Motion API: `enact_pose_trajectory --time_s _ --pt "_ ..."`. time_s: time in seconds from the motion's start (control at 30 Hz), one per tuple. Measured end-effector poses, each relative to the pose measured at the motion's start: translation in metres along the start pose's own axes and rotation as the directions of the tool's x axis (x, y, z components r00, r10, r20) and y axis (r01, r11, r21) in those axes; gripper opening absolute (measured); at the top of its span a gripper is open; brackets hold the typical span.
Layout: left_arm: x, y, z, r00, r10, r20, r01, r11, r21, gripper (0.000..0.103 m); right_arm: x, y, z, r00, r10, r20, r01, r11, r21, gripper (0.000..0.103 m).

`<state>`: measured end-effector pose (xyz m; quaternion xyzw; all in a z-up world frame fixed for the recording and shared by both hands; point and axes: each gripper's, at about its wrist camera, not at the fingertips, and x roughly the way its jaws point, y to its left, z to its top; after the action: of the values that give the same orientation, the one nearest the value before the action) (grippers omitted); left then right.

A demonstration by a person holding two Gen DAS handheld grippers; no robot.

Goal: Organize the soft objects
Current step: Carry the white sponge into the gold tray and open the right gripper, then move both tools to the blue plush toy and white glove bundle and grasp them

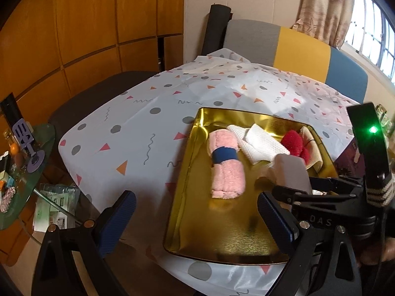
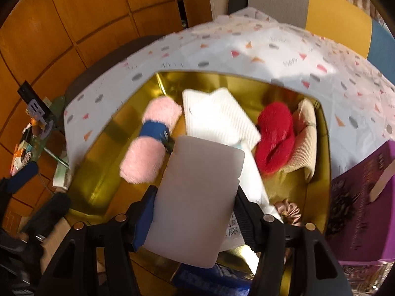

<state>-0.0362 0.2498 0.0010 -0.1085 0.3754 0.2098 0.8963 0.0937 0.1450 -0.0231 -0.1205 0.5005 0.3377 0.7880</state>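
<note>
A gold tray (image 1: pixel 222 244) (image 2: pixel 98 172) lies on the patterned tablecloth. In it lie a pink rolled towel with a blue band (image 1: pixel 226 164) (image 2: pixel 150 143), a white folded cloth (image 1: pixel 259 143) (image 2: pixel 217 120), a red plush piece (image 1: pixel 293 143) (image 2: pixel 276 138), a cream ribbed cloth (image 2: pixel 305 145) and a satin scrunchie (image 2: pixel 292 212). My right gripper (image 2: pixel 195 204) is shut on a pale grey soft pad (image 2: pixel 200 197) held over the tray; the pad also shows in the left wrist view (image 1: pixel 291 172). My left gripper (image 1: pixel 197 224) is open and empty over the tray's near left edge.
A glass side table (image 1: pixel 22 172) with small clutter stands at the left. A purple box (image 2: pixel 363 209) sits right of the tray. A grey, yellow and blue chair (image 1: pixel 296 49) stands behind the table. A wooden wall fills the left.
</note>
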Motion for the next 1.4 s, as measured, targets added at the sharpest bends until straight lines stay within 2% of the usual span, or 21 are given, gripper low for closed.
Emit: enact_pose_trajectory --time_s 0.17,0.3,0.43,0.5,0.67,0.83,1.0,1.1,1.2,1.3,1.33,1.37,1.4 --pt "0.004 0.004 -0.001 1.000 -0.001 -0.017 0.001 1.000 -0.017 0.099 0.003 -0.009 -0.005 0.999 0.036 -0.012 -0.036 0.999 0.041 0.067" --pt "0.003 0.006 0.000 1.000 0.003 -0.013 -0.004 1.000 -0.026 0.099 -0.007 -0.016 -0.007 0.998 0.069 0.013 -0.070 0.995 0.078 0.082" --pt "0.000 0.011 0.004 1.000 -0.003 0.001 0.003 0.999 -0.044 0.099 -0.024 -0.020 -0.006 0.994 0.089 0.060 -0.095 0.991 0.098 0.083" --pt "-0.003 0.012 0.005 1.000 -0.006 0.008 0.007 0.999 -0.048 0.099 -0.037 -0.022 -0.007 0.993 0.075 0.091 -0.084 0.991 0.100 0.083" --pt "-0.010 0.008 0.011 0.999 -0.038 0.030 0.039 0.998 -0.046 0.099 -0.091 -0.029 -0.019 0.975 0.078 0.206 -0.096 0.992 0.081 0.083" --pt "-0.020 -0.013 0.015 0.994 -0.099 0.044 0.100 0.995 -0.006 0.099 -0.145 -0.057 -0.046 0.953 0.035 0.302 -0.066 0.994 0.093 0.083" --pt "-0.038 -0.052 0.022 0.980 -0.181 0.076 0.175 0.981 0.087 0.099 -0.194 -0.115 -0.081 0.926 -0.070 0.372 -0.018 0.973 0.230 0.083" --pt "-0.049 -0.074 0.025 0.969 -0.228 0.090 0.215 0.967 0.137 0.099 -0.214 -0.151 -0.102 0.910 -0.159 0.382 0.031 0.946 0.322 0.083" --pt "-0.060 -0.099 0.031 0.953 -0.293 0.083 0.276 0.946 0.168 0.099 -0.225 -0.195 -0.128 0.903 -0.252 0.348 0.077 0.892 0.445 0.083" --pt "-0.076 -0.135 0.037 0.928 -0.365 0.068 0.338 0.907 0.252 0.098 -0.233 -0.241 -0.156 0.895 -0.342 0.285 0.122 0.804 0.582 0.083" --pt "-0.082 -0.149 0.039 0.914 -0.402 0.063 0.369 0.884 0.289 0.098 -0.238 -0.261 -0.168 0.886 -0.388 0.252 0.148 0.754 0.640 0.083" --pt "-0.092 -0.170 0.040 0.892 -0.448 0.059 0.405 0.850 0.337 0.098 -0.243 -0.274 -0.176 0.880 -0.413 0.235 0.158 0.721 0.675 0.083" --pt "-0.100 -0.187 0.041 0.878 -0.475 0.056 0.423 0.827 0.371 0.098 -0.247 -0.288 -0.186 0.871 -0.443 0.212 0.172 0.679 0.714 0.083"
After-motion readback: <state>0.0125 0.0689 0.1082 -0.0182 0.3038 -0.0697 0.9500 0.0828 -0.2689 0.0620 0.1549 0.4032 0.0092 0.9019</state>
